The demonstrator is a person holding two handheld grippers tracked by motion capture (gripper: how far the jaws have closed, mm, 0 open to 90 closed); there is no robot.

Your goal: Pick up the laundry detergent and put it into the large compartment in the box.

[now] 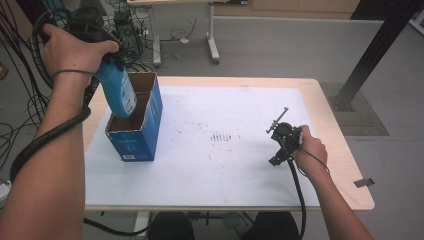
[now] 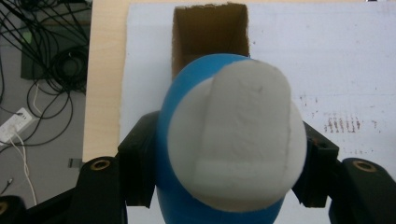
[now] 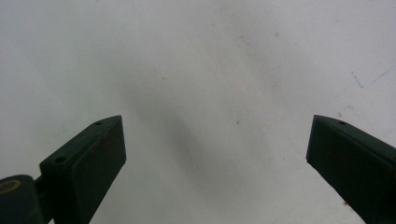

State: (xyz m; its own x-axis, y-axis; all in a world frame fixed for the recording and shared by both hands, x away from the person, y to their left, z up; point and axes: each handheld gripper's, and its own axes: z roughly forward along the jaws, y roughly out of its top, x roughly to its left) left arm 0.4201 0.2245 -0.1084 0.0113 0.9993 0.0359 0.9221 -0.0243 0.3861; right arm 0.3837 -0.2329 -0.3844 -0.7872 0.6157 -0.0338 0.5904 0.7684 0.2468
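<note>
Black jaws of the left gripper (image 2: 224,154) are clamped on a blue bottle (image 2: 224,140), one pad on each flank, its white cap end facing the gripper's camera. In the high view the left gripper (image 1: 102,47) holds the bottle (image 1: 117,90) tilted, its lower end inside the near compartment of a blue cardboard box (image 1: 145,135). Box stands open-topped at the left side of the white mat (image 1: 225,165), two compartments visible. Right gripper (image 3: 215,154): jaws spread wide, nothing between them, pointed at bare mat. It sits (image 1: 281,142) low over the mat's right part, well apart from the box. Mat covers a wooden table (image 1: 350,170).
</note>
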